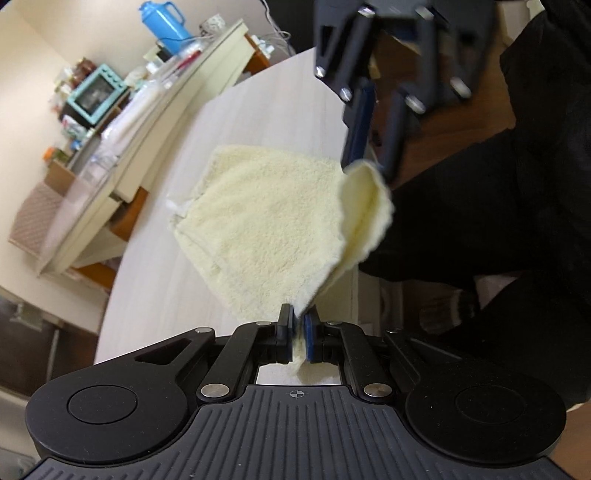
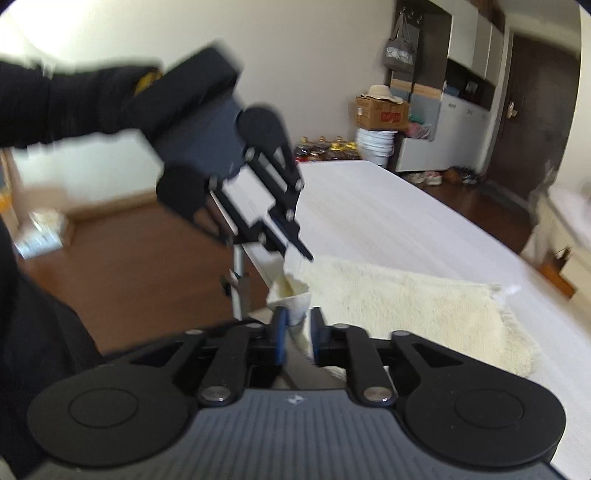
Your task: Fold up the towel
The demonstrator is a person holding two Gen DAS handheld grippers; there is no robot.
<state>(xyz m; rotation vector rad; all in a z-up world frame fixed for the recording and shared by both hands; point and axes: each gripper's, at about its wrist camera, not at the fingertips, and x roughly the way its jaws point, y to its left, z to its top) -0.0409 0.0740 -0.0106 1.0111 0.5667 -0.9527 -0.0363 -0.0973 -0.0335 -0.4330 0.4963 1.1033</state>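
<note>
A fluffy cream towel (image 1: 266,229) lies folded on the pale table (image 1: 258,110), with its near corners lifted at the table's edge. My left gripper (image 1: 298,322) is shut on one raised corner, and cloth sticks out behind the pads. In the right wrist view the towel (image 2: 406,302) stretches away to the right, and the left gripper (image 2: 306,256) pinches its edge from above. My right gripper (image 2: 298,328) stands open, a loose fold of towel hanging between its fingers without being pressed. In the left wrist view the right gripper (image 1: 369,168) hovers at the other curled corner.
A long shelf along the wall carries a blue jug (image 1: 162,22) and a teal oven (image 1: 96,92). The person's dark clothing (image 1: 517,221) fills the right. Beyond the table (image 2: 388,221) stand a cardboard box (image 2: 382,110), white buckets (image 2: 376,144) and bottles (image 2: 325,147) on wooden floor.
</note>
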